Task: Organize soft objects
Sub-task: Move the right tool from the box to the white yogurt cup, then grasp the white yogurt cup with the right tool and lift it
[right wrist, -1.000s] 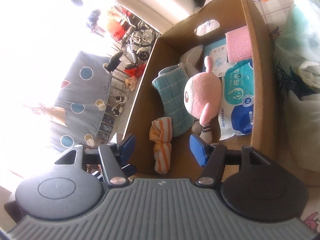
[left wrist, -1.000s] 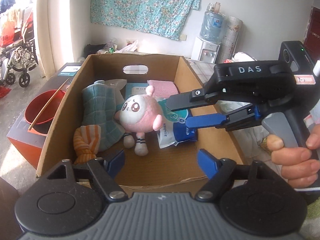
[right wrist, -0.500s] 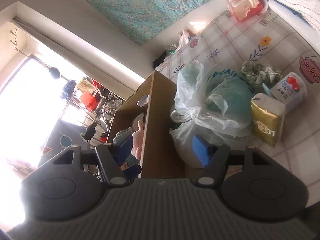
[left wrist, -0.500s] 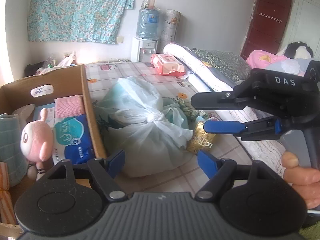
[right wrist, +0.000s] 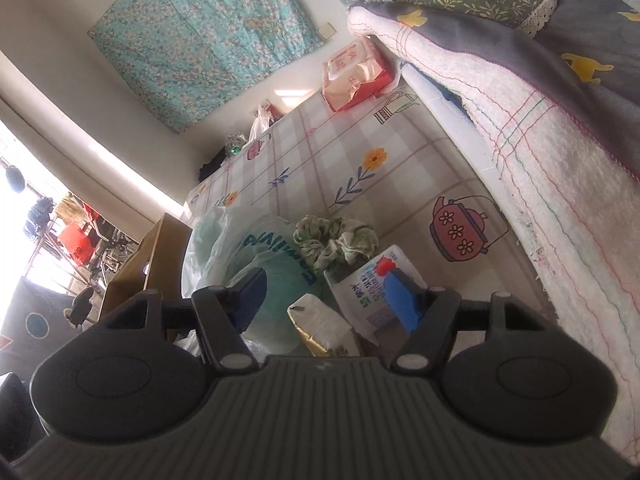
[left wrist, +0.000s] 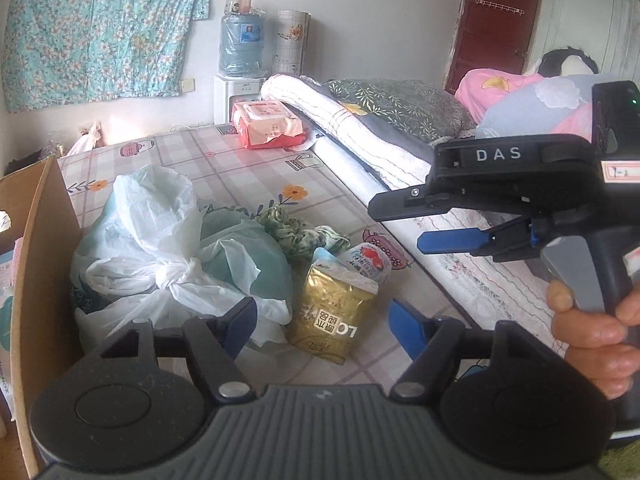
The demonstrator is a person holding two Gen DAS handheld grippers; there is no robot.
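On the checked mat lie a gold tissue pack [left wrist: 332, 316], a small white tissue pack [left wrist: 368, 258] with red print, a green scrunchie [left wrist: 300, 232] and knotted plastic bags [left wrist: 172, 248]. My left gripper [left wrist: 322, 324] hovers over the gold pack. Its jaws are closing, the pack shows between the tips, and the pads are clear of it. My right gripper [left wrist: 400, 224] hangs to the right above the mat's edge, open and empty, with a hand on its grip. In the right wrist view the right gripper [right wrist: 324, 294] points at the gold pack [right wrist: 320, 320] and white pack [right wrist: 372, 284].
A cardboard box [left wrist: 36, 280] stands at the left, right against the bags. Folded blankets and a pillow [left wrist: 360, 132] line the mat's right side. A pink wipes pack [left wrist: 268, 124] lies at the far end, before a water dispenser [left wrist: 240, 44].
Both grippers have swung right, away from the box's inside and onto the items on the mat, and have come lower. The left jaws stand a little narrower than before.
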